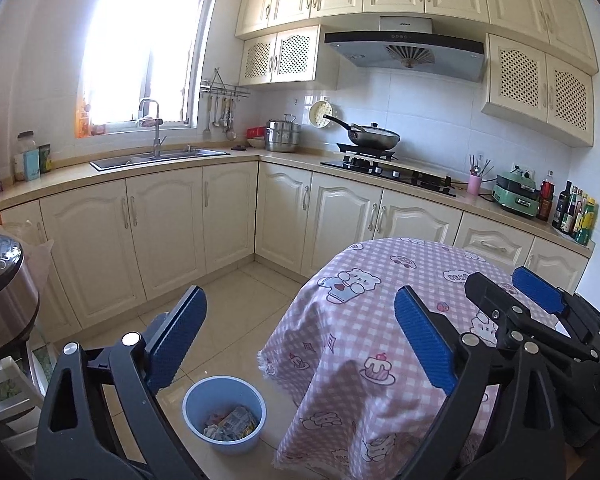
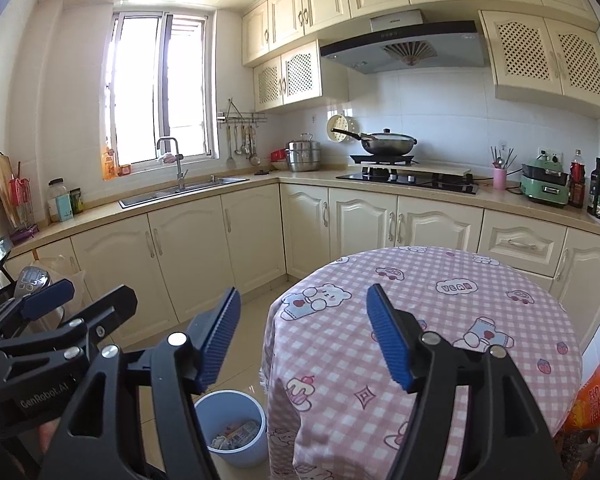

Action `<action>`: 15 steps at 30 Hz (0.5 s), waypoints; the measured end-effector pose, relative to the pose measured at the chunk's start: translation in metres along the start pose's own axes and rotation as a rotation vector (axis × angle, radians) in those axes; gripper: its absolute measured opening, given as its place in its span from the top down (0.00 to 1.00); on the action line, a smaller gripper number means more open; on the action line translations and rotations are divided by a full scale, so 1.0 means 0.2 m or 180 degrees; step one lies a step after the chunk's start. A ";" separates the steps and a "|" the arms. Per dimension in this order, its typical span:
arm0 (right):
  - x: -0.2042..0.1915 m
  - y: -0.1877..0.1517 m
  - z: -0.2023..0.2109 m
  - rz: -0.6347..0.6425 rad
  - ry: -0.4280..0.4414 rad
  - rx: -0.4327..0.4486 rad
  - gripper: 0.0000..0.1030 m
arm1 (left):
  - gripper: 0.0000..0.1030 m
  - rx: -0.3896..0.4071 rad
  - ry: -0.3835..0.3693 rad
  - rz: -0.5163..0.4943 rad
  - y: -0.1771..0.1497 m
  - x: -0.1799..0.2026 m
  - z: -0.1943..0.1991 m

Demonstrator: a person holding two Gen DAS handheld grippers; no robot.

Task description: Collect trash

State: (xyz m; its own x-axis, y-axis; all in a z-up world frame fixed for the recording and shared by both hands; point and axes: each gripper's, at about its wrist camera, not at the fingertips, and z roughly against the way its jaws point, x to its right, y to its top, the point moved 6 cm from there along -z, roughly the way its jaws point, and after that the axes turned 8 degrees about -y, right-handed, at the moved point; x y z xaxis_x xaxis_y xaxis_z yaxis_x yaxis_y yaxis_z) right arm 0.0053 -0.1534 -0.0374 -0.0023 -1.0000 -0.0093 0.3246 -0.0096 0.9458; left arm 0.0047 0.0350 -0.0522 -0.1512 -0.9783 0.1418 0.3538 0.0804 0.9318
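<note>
Only your right cam shows the orange bag [image 2: 594, 396] by the table [image 2: 440, 320] edge. Both grippers, left [image 1: 300, 344] and right [image 2: 304, 336], wide open, empty; bin [image 1: 224, 412] on open floor.

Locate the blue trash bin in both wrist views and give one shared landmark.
Left wrist: blue trash bin at bottom, left of centre, on the floor beside the tablecloth's hanging edge, wrappers inside.
Right wrist: same bin at bottom, left of centre, partly hidden behind a blue finger pad.
Shared landmark: pink checked tablecloth, immediately right of the bin in both.
</note>
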 end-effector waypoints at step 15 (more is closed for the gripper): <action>0.02 -0.05 0.14 -0.0013 -0.0134 0.0130 0.34 | 0.09 0.0073 -0.0044 -0.0069 -0.04 0.06 0.07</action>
State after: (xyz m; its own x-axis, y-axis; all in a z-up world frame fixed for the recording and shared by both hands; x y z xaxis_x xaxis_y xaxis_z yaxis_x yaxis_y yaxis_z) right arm -0.0246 -0.1573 -0.0380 -0.0435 -0.9991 -0.0004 0.2855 -0.0128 0.9583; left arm -0.0137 0.0254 -0.0537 -0.1713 -0.9771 0.1260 0.3291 0.0638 0.9422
